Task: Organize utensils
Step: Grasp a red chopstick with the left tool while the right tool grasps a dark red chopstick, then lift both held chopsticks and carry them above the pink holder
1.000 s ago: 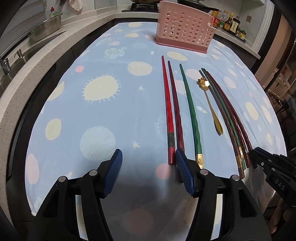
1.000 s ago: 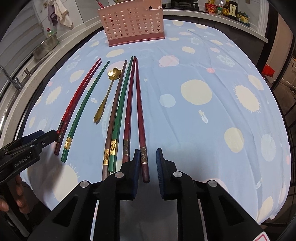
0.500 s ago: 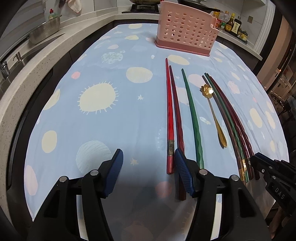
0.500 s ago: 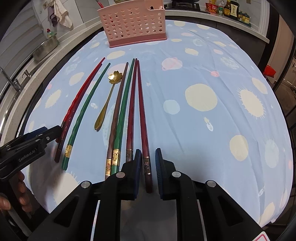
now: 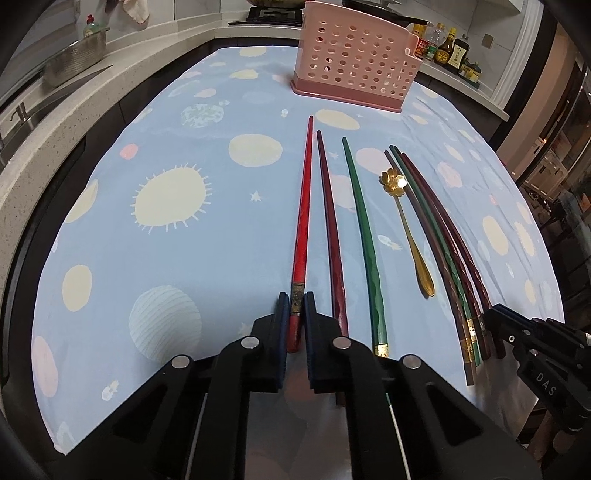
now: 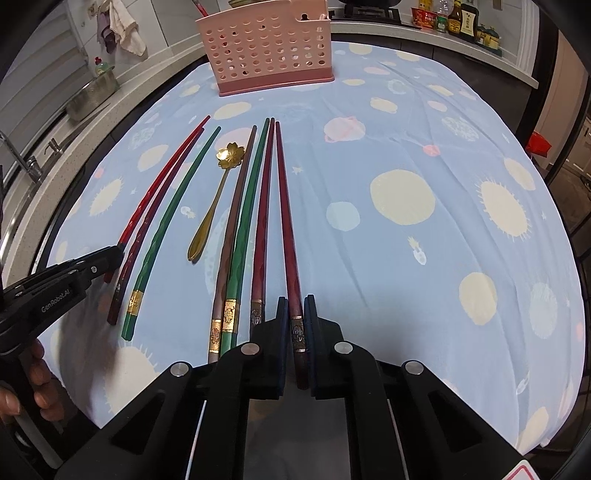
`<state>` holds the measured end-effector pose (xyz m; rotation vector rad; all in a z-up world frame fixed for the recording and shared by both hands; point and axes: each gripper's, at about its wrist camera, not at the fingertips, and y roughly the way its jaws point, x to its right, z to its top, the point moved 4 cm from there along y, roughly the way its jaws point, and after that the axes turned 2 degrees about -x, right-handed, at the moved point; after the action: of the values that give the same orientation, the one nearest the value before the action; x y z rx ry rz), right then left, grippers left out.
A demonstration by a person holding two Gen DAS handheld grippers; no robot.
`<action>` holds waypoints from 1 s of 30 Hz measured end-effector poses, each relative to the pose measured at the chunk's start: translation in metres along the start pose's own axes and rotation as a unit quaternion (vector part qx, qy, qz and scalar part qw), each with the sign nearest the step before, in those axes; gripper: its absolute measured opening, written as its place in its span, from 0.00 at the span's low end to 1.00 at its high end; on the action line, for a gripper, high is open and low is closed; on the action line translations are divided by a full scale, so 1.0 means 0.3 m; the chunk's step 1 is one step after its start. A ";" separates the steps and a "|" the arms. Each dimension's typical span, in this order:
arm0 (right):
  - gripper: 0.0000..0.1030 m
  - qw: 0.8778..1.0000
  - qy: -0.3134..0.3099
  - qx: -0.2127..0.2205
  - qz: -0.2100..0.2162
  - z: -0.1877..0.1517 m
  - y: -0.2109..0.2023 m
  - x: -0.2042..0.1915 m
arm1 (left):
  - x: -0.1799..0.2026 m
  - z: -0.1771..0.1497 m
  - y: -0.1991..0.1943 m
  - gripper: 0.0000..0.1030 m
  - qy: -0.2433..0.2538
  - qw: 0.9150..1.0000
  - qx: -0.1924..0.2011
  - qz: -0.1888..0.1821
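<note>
Pinching thick near ends for control, my left hand-held gripper (image 5: 294, 308) clamps the red chopstick (image 5: 303, 206) while my right hand-held gripper (image 6: 295, 314) clamps the maroon chopstick (image 6: 286, 221), both pointing toward the far pink basket (image 6: 266, 44).

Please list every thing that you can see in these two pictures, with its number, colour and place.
bright red chopstick: one, red, left end of the row
dark red chopsticks: three; one beside the bright red one, two at the right end
green chopsticks: two; one left of the spoon, one right of it
brown chopstick: one, just right of the spoon
gold metal spoon with flower-shaped bowl: one, mid-row
pink perforated plastic basket: one, beyond the row
blue planet-print tablecloth: one, under everything
sauce bottles: several, far counter
left gripper: black, jaws shut on the bright red chopstick
right gripper: black, jaws shut on the rightmost dark red chopstick
</note>
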<state>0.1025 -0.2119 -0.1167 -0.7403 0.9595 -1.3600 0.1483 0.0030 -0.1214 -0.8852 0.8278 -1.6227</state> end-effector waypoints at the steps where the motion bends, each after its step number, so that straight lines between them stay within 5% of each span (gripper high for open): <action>1: 0.08 1.000 0.000 0.001 0.000 0.000 -0.003 0.000 | -0.001 0.000 -0.003 0.07 -0.003 1.000 0.000 -0.002; 15: 0.07 0.998 0.022 0.057 0.011 0.043 -0.174 0.032 | -0.060 0.041 -0.210 0.07 -0.039 0.998 0.047 -0.014; 30: 0.07 0.985 0.044 0.167 0.027 0.278 -0.422 0.077 | -0.067 0.247 -0.448 0.07 -0.048 0.988 0.142 -0.026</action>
<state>0.1179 -0.2552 0.0295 -0.3989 0.7864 -1.4683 0.1539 0.0435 0.0279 -0.7792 0.4943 -1.6795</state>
